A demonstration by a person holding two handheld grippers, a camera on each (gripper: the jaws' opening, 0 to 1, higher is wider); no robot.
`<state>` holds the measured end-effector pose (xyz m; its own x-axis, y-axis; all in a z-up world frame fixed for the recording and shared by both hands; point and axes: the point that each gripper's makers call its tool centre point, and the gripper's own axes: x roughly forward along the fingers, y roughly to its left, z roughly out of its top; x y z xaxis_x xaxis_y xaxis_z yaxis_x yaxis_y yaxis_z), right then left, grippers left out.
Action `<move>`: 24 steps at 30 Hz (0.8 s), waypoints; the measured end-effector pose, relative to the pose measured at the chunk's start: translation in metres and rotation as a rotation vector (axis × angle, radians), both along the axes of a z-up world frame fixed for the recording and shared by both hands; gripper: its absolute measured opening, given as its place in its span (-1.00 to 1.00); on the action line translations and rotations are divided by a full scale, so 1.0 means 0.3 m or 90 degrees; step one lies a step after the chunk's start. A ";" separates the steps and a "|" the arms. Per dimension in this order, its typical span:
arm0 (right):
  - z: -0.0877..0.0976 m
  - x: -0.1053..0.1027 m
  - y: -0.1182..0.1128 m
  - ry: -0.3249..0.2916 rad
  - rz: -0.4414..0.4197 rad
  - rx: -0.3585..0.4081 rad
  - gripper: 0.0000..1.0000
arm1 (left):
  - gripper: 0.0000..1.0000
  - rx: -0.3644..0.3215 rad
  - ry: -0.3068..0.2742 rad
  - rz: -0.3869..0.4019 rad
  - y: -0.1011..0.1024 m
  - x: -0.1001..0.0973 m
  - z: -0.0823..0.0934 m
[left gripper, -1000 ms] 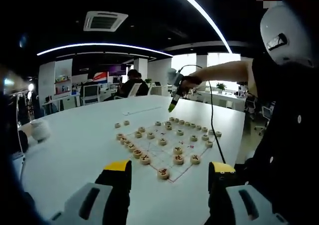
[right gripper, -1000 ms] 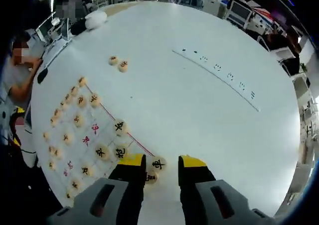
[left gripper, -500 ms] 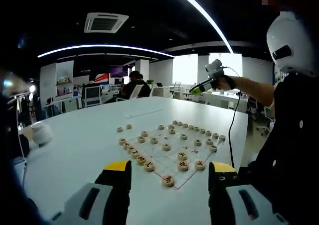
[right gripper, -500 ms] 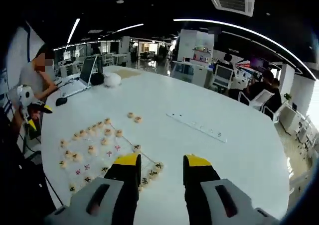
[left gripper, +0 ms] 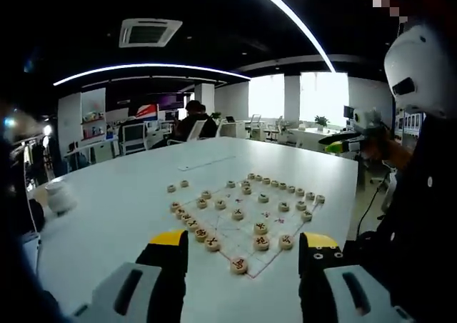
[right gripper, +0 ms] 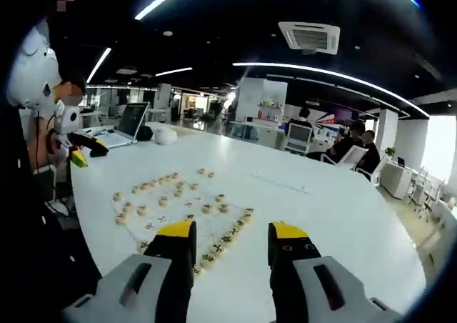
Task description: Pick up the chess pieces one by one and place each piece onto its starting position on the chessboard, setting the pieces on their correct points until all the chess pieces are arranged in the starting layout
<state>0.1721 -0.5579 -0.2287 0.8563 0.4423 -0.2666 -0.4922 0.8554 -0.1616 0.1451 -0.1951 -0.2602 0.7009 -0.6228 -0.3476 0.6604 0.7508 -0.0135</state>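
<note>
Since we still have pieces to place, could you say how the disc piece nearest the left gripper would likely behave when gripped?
The nearest chess piece looks like a low, flat disc, so tipping seems unlikely. It appears rigid and probably light. On the smooth white table it may slide if nudged.

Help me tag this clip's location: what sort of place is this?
Most likely an open-plan office. A large white table holds the chessboard, people sit at computer monitors behind it, a laptop sits on the table, and a ceiling air-conditioning vent hangs overhead.
</note>
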 end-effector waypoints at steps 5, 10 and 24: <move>-0.016 0.004 0.045 0.009 0.026 -0.022 -0.17 | 0.27 0.017 -0.001 -0.010 -0.012 0.013 0.007; -0.038 0.017 0.067 0.016 0.032 -0.039 -0.15 | 0.27 0.030 -0.007 -0.007 -0.004 0.045 0.025; 0.022 0.063 0.119 0.064 0.080 -0.030 -0.16 | 0.27 0.122 -0.006 -0.044 -0.017 0.229 0.071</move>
